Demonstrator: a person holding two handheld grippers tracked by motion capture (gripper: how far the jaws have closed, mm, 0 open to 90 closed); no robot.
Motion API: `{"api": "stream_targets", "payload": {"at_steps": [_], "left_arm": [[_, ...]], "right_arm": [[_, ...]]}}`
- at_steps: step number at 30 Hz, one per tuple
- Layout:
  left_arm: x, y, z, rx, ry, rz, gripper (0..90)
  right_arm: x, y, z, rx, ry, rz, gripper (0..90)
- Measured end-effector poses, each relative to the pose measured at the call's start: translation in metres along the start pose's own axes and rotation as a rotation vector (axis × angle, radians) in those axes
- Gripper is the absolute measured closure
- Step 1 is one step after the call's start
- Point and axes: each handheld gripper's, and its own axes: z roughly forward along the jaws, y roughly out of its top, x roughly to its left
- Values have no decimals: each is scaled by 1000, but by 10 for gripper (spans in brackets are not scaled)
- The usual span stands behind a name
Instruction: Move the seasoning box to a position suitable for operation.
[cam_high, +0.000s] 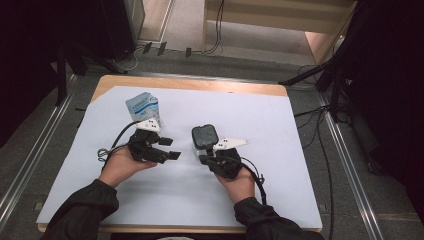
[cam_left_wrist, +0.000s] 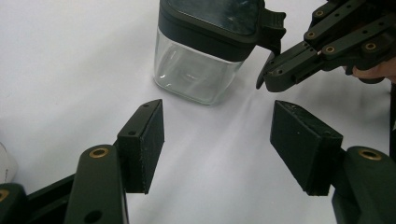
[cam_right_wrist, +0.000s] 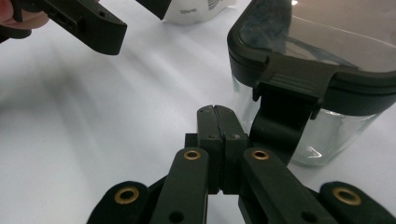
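**Clear latch-lid container between two hand-held grippers**

Largest first: table (cam_high: 280, 90) of pale wood, covered by a white sheet (cam_high: 270, 165) — smooth and matte, little friction to be expected under a hard base.

Next, container (cam_high: 204, 138), upright near the middle of the sheet, just ahead of the right gripper. Square clear body (cam_left_wrist: 196, 77), empty as far as can be seen; dark lid (cam_right_wrist: 299, 65) with a tinted window, seated on the rim, with a hinged side latch (cam_right_wrist: 289, 93) folded down. Judged rigid, light while empty, slick on its walls, breakable if glass — material not certain. Best taken across two opposite flat walls just under the lid rim, or at the latch tab for opening; a steadying hold on the body advisable, since likely to slide or tip.

Behind the left gripper, a small white-and-blue pouch (cam_high: 142, 106), standing apart from the container.

Left gripper (cam_high: 167, 148): released, pads wide apart, nothing between them, aimed toward the container from its left.

Right gripper (cam_right_wrist: 218, 112): clenched on nothing, jaws pressed together, tips just beside the latch — contact not certain.
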Motion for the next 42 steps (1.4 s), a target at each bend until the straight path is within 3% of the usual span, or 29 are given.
{"api": "stream_targets", "payload": {"at_steps": [32,36,39,42], "left_arm": [[3,13,18,-7,-20,17,391],[2,15,22,2,-9,17,449],[0,18,23,-6,24,20,479],[0,19,23,-9,24,22,547]], "right_arm": [[-27,-11,-27,-16,-104,89,900],[-31,-12,-29,-18,-116,100,900],[-35,-12,-31,-20,-121,104,900],[-39,-12,-33,-24,-129,115,900]]}}
